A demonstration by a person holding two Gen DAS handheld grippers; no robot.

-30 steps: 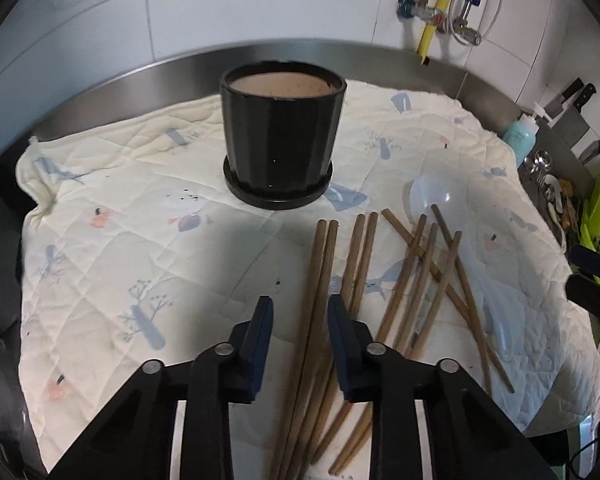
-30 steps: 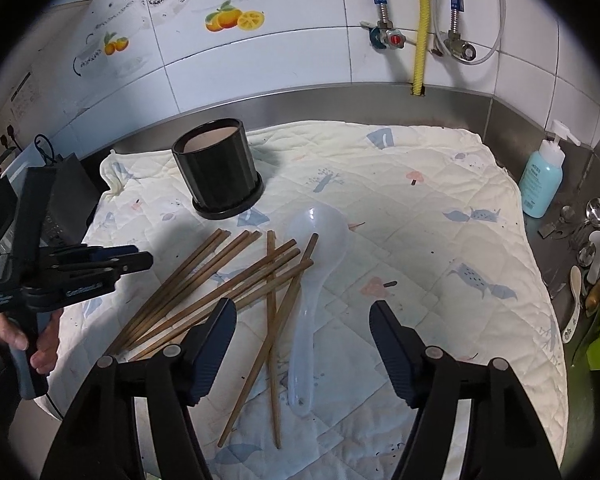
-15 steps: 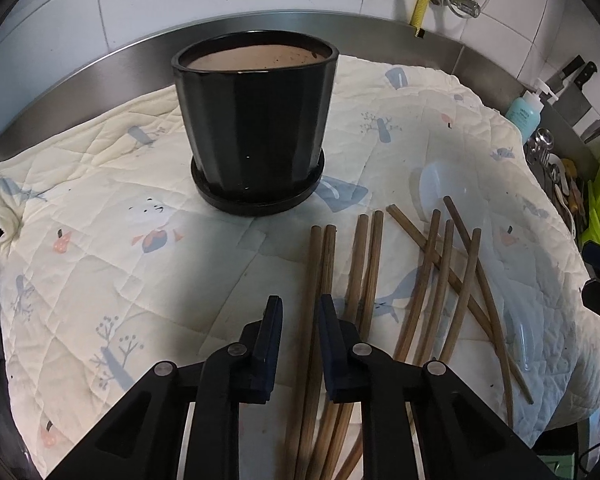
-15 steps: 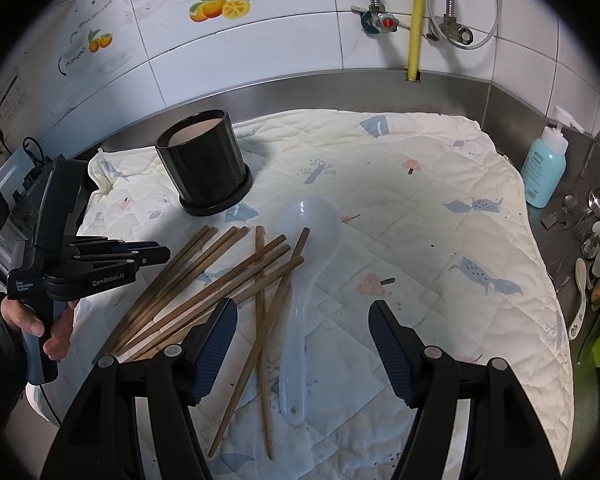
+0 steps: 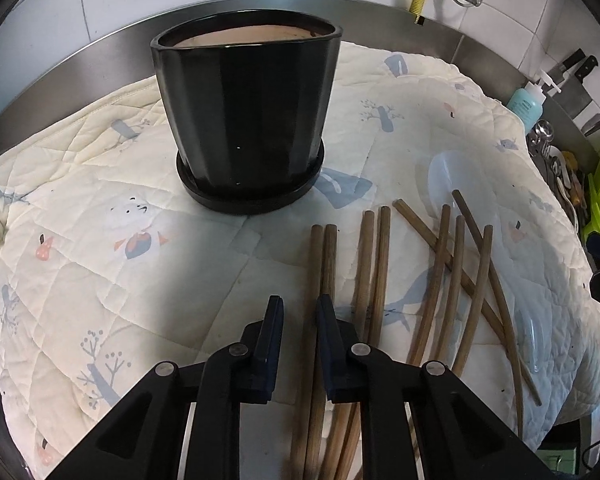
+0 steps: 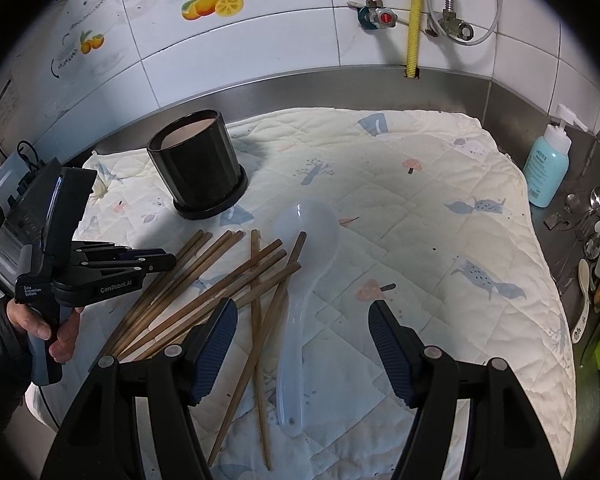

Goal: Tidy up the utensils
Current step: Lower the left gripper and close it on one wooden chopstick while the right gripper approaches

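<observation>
Two fisheye views, each looking forward along a handheld gripper's fingers. The left wrist view sits low and close over a quilted mat (image 5: pixel 100 184), facing a black pot (image 5: pixel 246 120) and the tiled back wall, with wooden chopsticks (image 5: pixel 374 272) just ahead. The right wrist view is higher and farther back, looking down across the mat (image 6: pixel 440 220). Both views share the pot (image 6: pixel 196 172), chopsticks (image 6: pixel 220 276), a white spoon (image 6: pixel 300 280) and a blue soap bottle (image 6: pixel 548 168).
</observation>
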